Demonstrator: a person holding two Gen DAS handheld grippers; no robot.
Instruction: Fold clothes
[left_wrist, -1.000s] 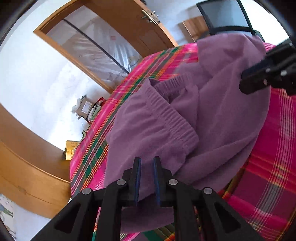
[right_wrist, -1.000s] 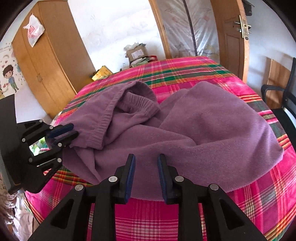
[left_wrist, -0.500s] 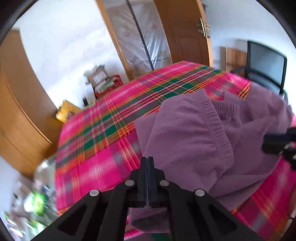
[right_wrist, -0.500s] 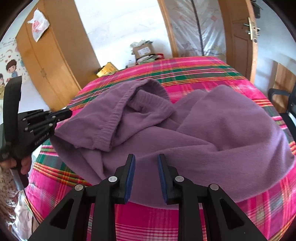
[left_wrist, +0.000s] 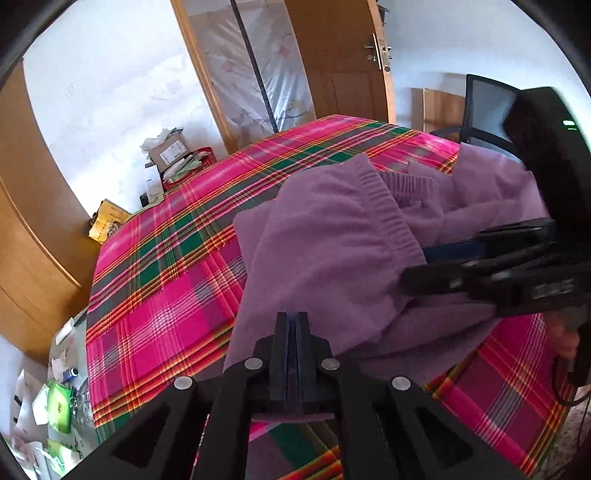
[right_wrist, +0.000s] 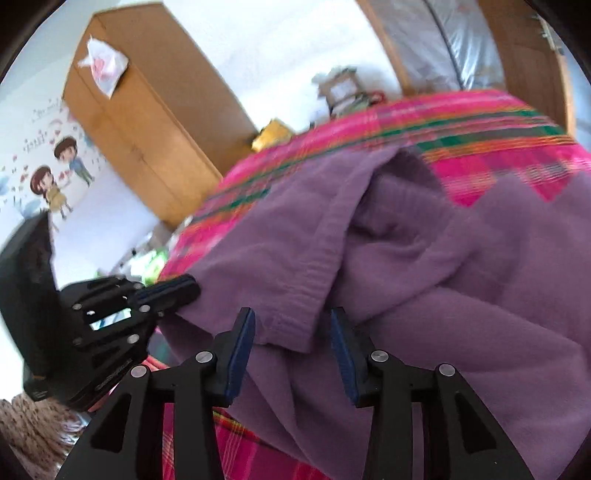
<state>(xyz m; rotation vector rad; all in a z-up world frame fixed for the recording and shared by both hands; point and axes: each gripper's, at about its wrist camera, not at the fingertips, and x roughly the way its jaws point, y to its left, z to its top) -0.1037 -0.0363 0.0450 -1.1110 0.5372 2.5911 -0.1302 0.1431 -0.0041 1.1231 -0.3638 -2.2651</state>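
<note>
A purple fleece garment (left_wrist: 332, 258) with a ribbed elastic waistband lies crumpled on a pink plaid cloth (left_wrist: 166, 295). My left gripper (left_wrist: 293, 321) is shut at the garment's near left edge. In the right wrist view the purple garment (right_wrist: 443, 295) is drawn out to the tip of the left gripper (right_wrist: 186, 290), so it pinches that edge. My right gripper (right_wrist: 291, 317) has its jaws opening, and the folded waistband corner lies between them untouched. From the left wrist view the right gripper (left_wrist: 417, 267) reaches in from the right at the waistband.
The plaid cloth (right_wrist: 480, 147) covers a rounded surface that drops off at the near and left edges. A wooden wardrobe (right_wrist: 147, 129) stands at the left, a door (left_wrist: 343, 74) and a black chair (left_wrist: 484, 107) behind. Boxes (left_wrist: 173, 151) and floor clutter (left_wrist: 55, 406) lie at the left.
The left gripper closed on the garment's edge and rolled upright. The right gripper swung left toward the waistband corner and its jaws spread wider.
</note>
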